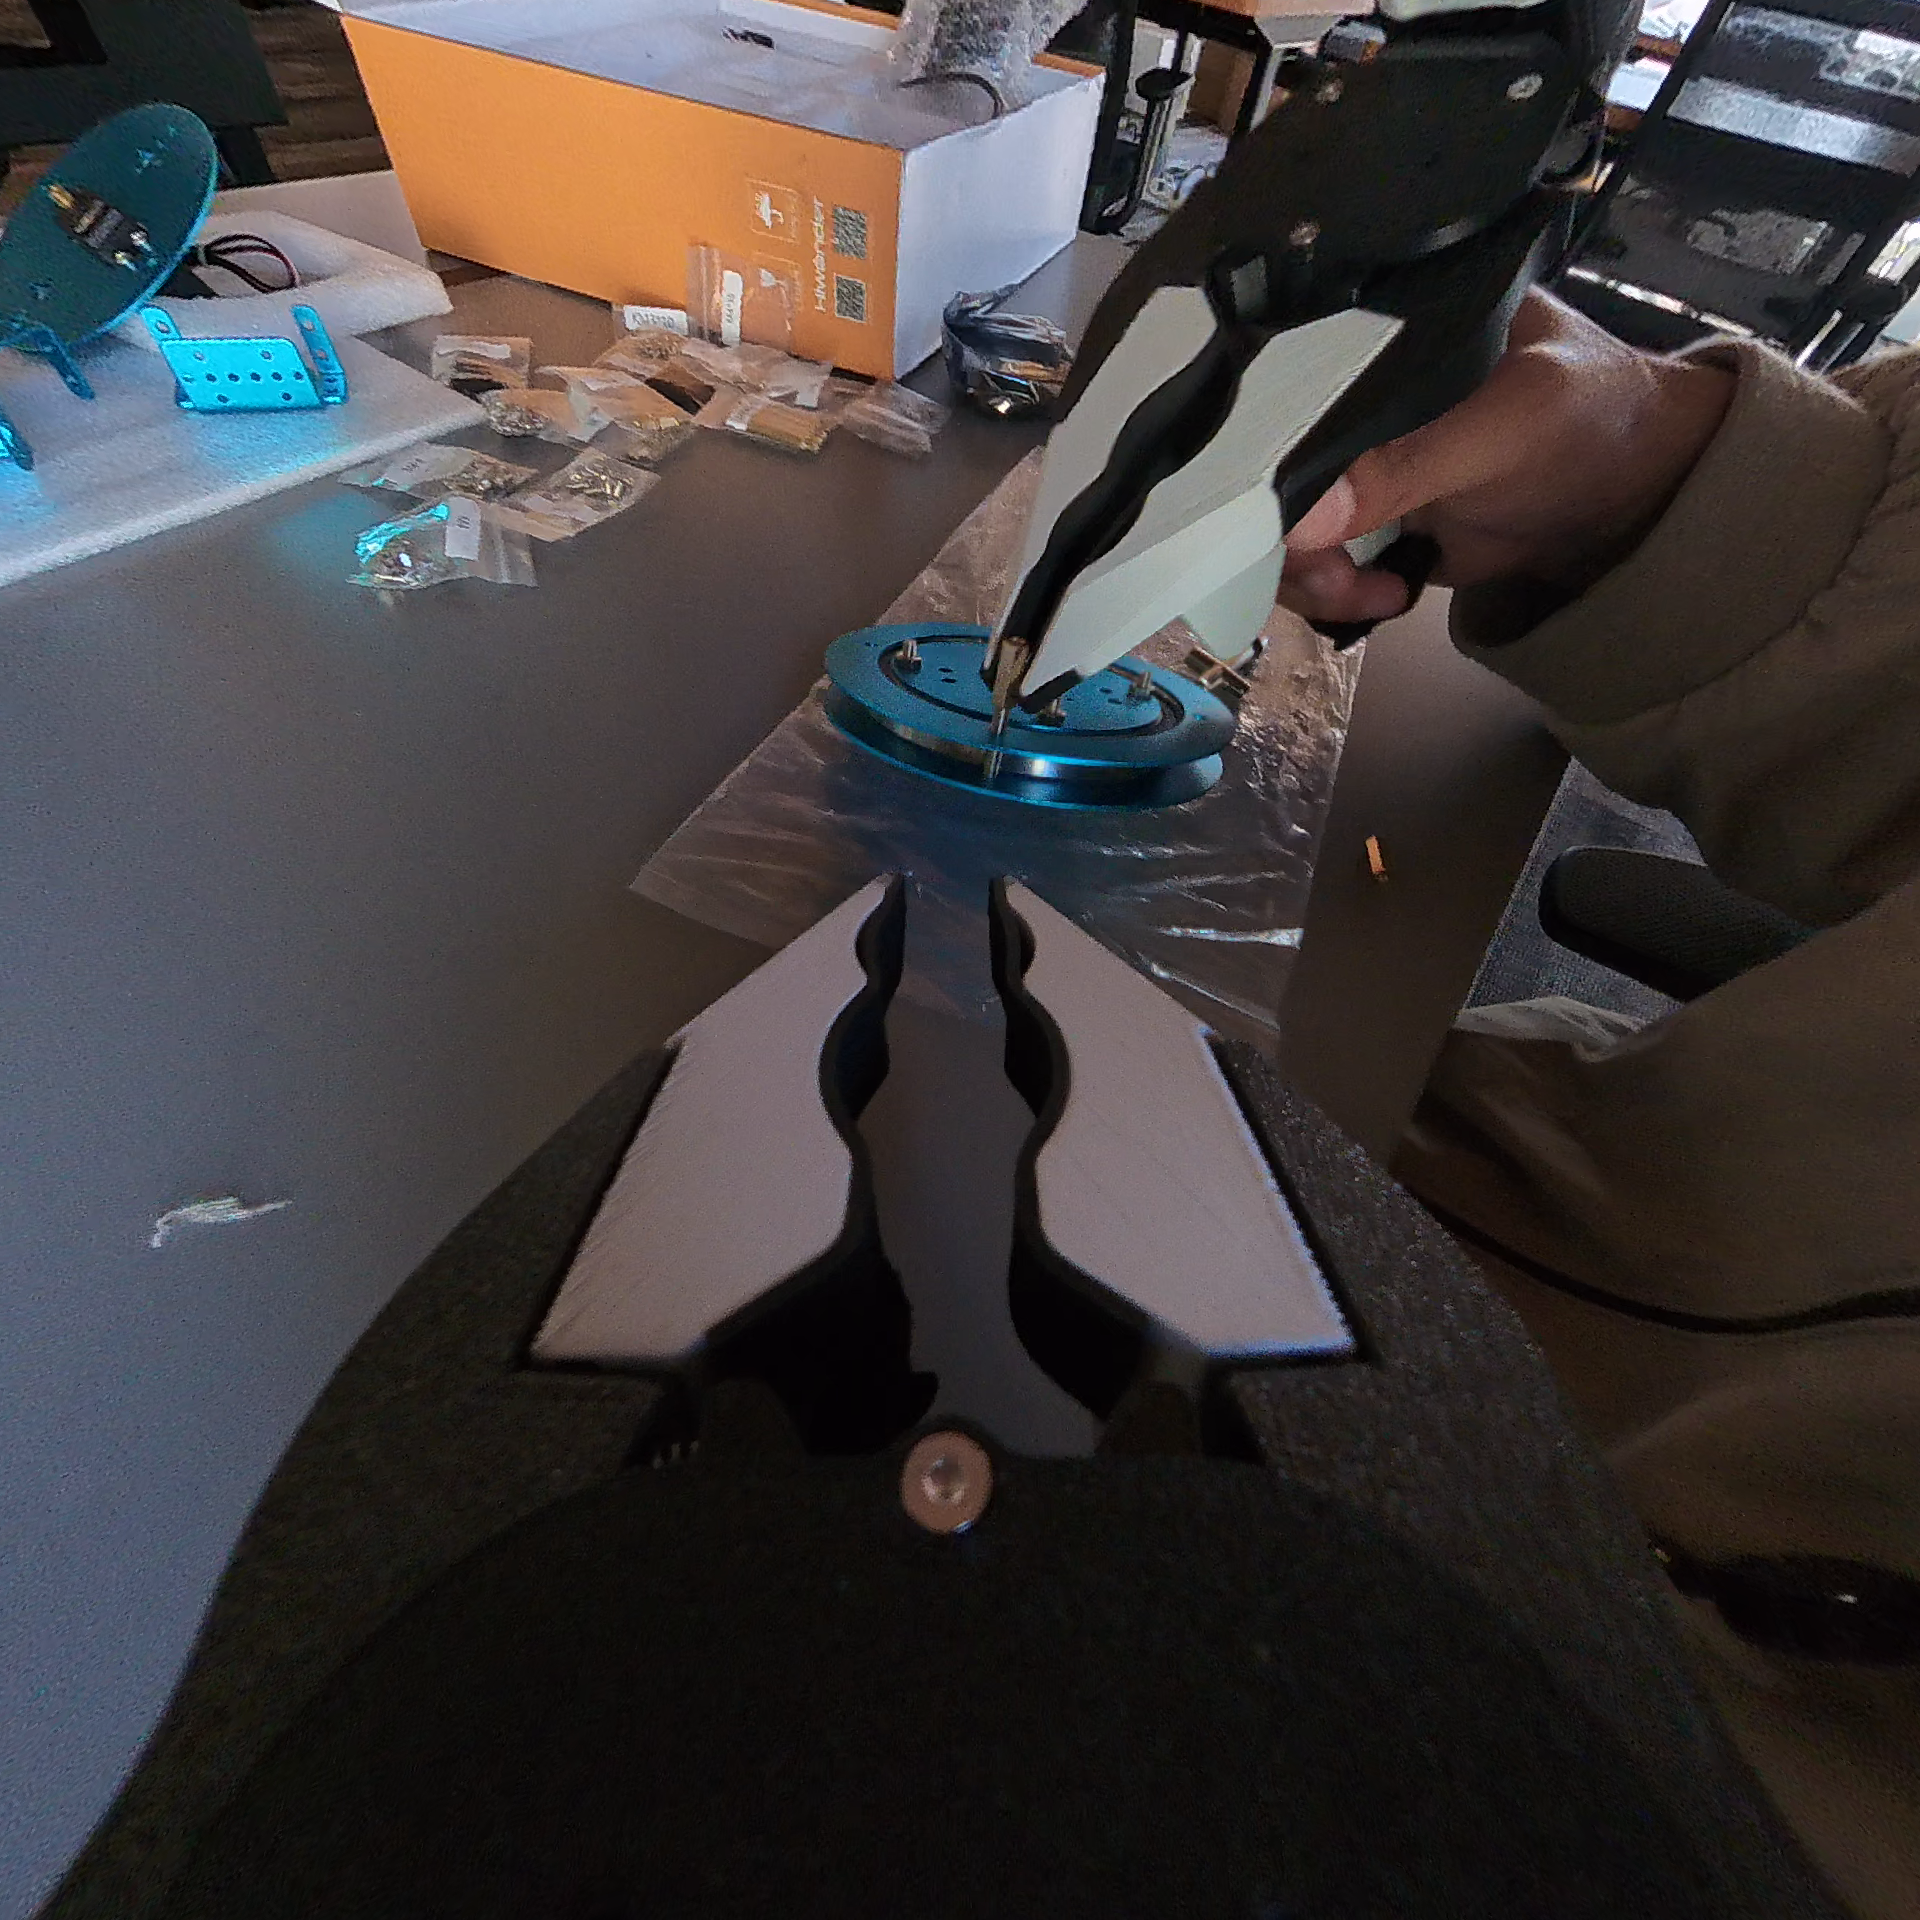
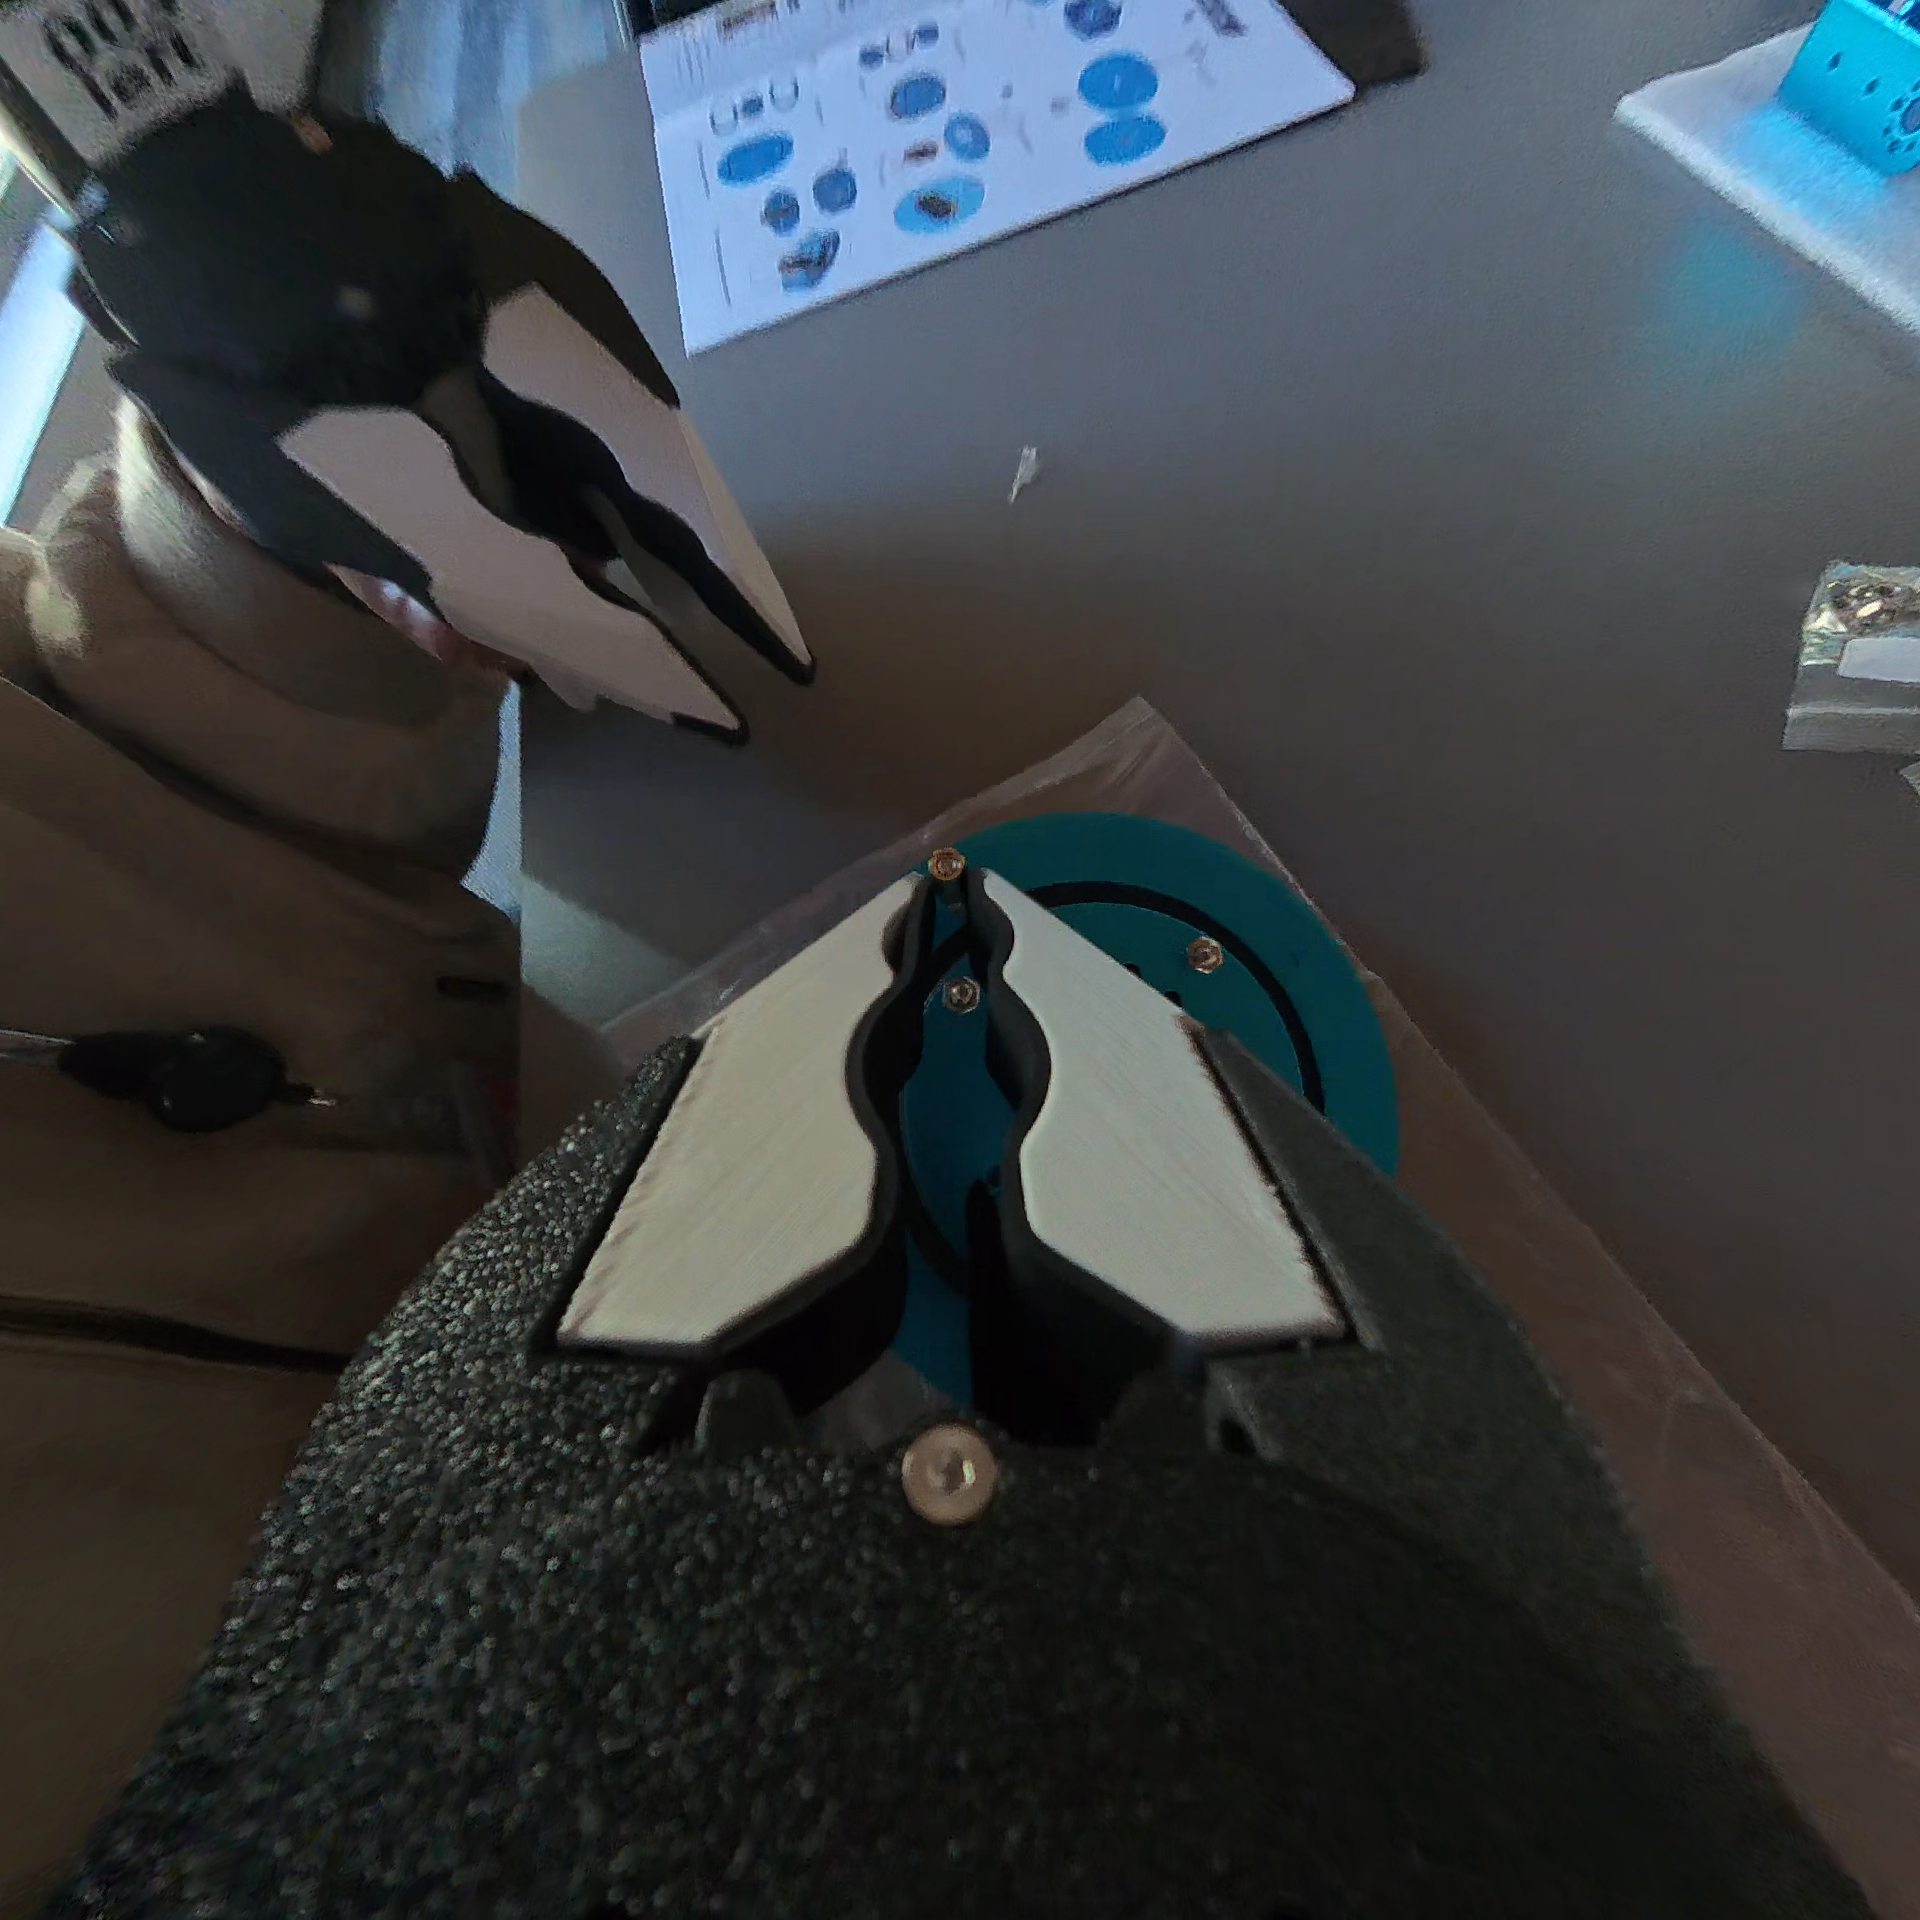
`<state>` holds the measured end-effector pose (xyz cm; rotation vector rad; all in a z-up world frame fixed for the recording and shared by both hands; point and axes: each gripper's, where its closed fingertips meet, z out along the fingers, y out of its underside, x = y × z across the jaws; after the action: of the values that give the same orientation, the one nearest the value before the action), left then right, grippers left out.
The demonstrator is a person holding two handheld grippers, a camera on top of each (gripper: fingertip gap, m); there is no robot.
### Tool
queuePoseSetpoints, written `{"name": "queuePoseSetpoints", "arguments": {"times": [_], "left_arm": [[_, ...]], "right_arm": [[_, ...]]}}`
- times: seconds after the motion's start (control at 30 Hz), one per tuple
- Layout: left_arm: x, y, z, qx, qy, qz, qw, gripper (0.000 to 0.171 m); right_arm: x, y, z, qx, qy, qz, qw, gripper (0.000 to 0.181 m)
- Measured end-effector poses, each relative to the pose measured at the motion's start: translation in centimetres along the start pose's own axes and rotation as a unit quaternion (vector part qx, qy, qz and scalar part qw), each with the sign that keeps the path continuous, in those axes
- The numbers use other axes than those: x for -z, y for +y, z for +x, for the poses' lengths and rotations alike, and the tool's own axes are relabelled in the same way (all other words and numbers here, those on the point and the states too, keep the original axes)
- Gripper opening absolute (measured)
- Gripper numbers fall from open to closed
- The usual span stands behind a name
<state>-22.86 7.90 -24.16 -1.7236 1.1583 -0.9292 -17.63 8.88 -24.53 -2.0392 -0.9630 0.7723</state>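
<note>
A round blue disc assembly (image 1: 1091,717) with several brass standoffs upright on it lies on a clear plastic sheet (image 1: 1039,873) on the grey table. My right gripper (image 2: 952,883) is over the disc (image 2: 1320,997), shut on a brass standoff (image 2: 945,865) at the disc's near rim. The left wrist view shows this standoff (image 1: 1004,681) upright in the right gripper's fingertips (image 1: 1023,655), its thin end at the disc's edge. My left gripper (image 1: 945,885) is open and empty, low over the plastic sheet, a short way in front of the disc. It also shows in the right wrist view (image 2: 774,696).
An orange and white box (image 1: 644,156), several small bags of screws (image 1: 582,416), a blue bracket (image 1: 244,364) and a blue plate (image 1: 104,229) lie at the back left. A loose brass standoff (image 1: 1375,858) lies right of the sheet. A printed sheet (image 2: 977,145) lies far off. A beige sleeve (image 1: 1714,644) fills the right. Spacing between my two grippers at the tips: around 6 cm. The blue bracket (image 1: 244,364) is about equally far from each gripper, around 35 cm.
</note>
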Motion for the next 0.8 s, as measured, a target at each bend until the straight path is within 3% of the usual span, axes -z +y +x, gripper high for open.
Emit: {"name": "queuePoseSetpoints", "arguments": {"times": [0.27,0.53,0.8], "left_arm": [[-2.4,-1.4,0.1,-0.018,0.027,0.007,0.999,0.015],[-2.4,-4.3,2.9,-0.058,0.082,0.081,0.992,0.015],[-4.2,-5.8,3.4,-0.122,0.114,0.064,0.984,0.019]], "right_arm": [[2.0,-3.8,-1.7,-0.094,-0.112,0.135,0.980,0.005],[3.2,-3.4,-1.8,-0.136,-0.160,0.170,0.963,0.004],[5.0,-2.4,-1.3,-0.153,-0.199,0.175,0.952,0.004]]}}
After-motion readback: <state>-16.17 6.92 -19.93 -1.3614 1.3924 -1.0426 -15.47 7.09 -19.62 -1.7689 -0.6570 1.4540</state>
